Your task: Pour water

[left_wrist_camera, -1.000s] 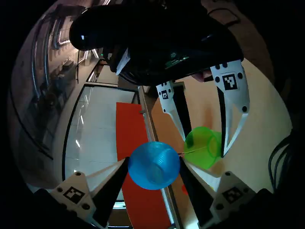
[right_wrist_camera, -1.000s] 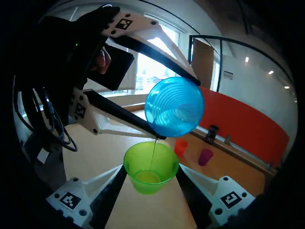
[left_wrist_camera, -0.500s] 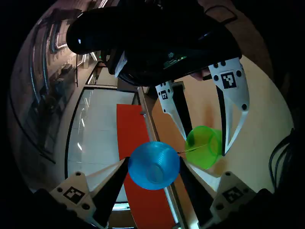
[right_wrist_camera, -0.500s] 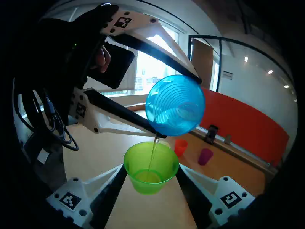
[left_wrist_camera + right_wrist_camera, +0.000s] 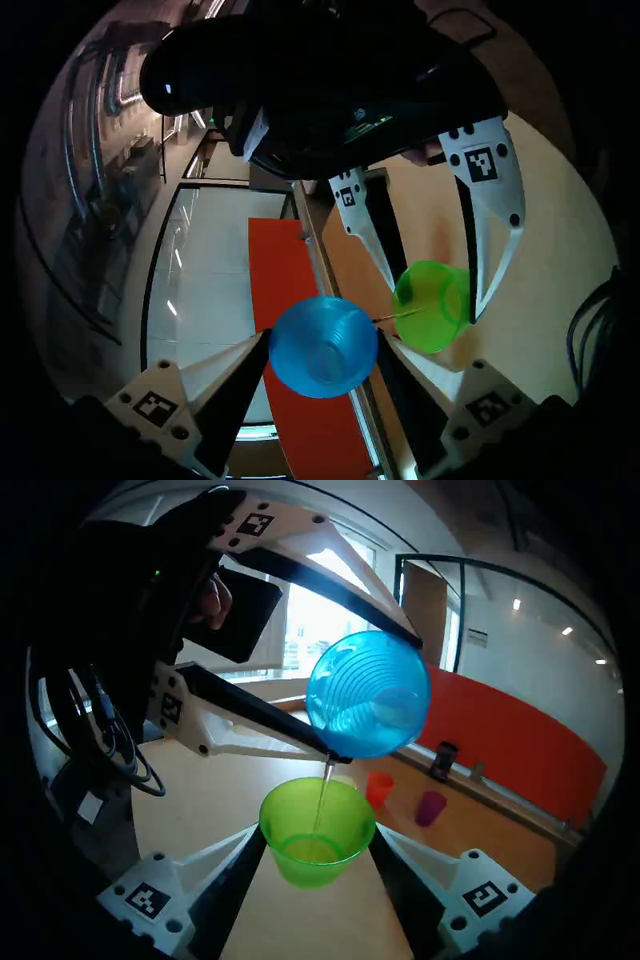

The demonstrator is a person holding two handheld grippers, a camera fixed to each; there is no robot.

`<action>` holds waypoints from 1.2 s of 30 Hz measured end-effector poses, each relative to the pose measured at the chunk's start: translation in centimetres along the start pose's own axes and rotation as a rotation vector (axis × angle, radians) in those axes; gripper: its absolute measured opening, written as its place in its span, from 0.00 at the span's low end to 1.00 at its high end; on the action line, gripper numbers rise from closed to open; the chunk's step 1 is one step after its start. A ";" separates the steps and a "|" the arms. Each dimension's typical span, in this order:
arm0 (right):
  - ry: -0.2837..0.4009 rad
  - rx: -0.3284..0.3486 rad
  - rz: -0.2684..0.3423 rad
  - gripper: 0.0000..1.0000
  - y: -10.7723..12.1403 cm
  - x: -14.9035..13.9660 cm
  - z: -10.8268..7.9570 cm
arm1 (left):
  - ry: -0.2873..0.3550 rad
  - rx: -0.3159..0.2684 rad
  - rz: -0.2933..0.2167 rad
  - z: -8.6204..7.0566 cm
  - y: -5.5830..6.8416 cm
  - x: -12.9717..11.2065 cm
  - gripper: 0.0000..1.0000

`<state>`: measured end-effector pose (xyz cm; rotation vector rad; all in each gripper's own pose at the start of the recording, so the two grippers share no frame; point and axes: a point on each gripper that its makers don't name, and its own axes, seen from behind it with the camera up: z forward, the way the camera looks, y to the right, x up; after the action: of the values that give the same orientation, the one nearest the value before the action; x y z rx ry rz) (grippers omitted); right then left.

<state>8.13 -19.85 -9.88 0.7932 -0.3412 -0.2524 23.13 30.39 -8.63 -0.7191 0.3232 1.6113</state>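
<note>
A thin stream of water [image 5: 322,800] falls from the tipped blue cup [image 5: 368,696], clamped in the left gripper [image 5: 322,342], into the green cup [image 5: 317,868] gripped by the right gripper [image 5: 317,836]. A little water lies in the green cup. An orange cup [image 5: 379,787] and a purple cup [image 5: 430,808] stand far right on the table [image 5: 200,800].

I see a ribbed, glossy translucent blue plastic cup [image 5: 368,698] above a smooth translucent green plastic cup [image 5: 318,830]; beneath it, the desk [image 5: 204,804] looks matt wood.
</note>
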 end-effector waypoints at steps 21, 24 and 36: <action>-0.004 0.000 -0.003 0.91 0.3 -0.2 0.1 | 0.002 0.020 0.071 0.3 0.2 0.4 0.90; -0.006 0.000 -0.004 0.91 0.4 -0.2 0.1 | 0.005 0.021 0.068 0.2 0.3 0.5 0.90; -0.009 0.000 -0.004 0.91 0.5 -0.4 0.1 | 0.009 0.028 0.109 0.3 0.4 0.8 0.90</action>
<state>7.81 -19.43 -9.57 0.7928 -0.3484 -0.2601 22.64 31.15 -8.93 -0.6974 0.3967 1.7032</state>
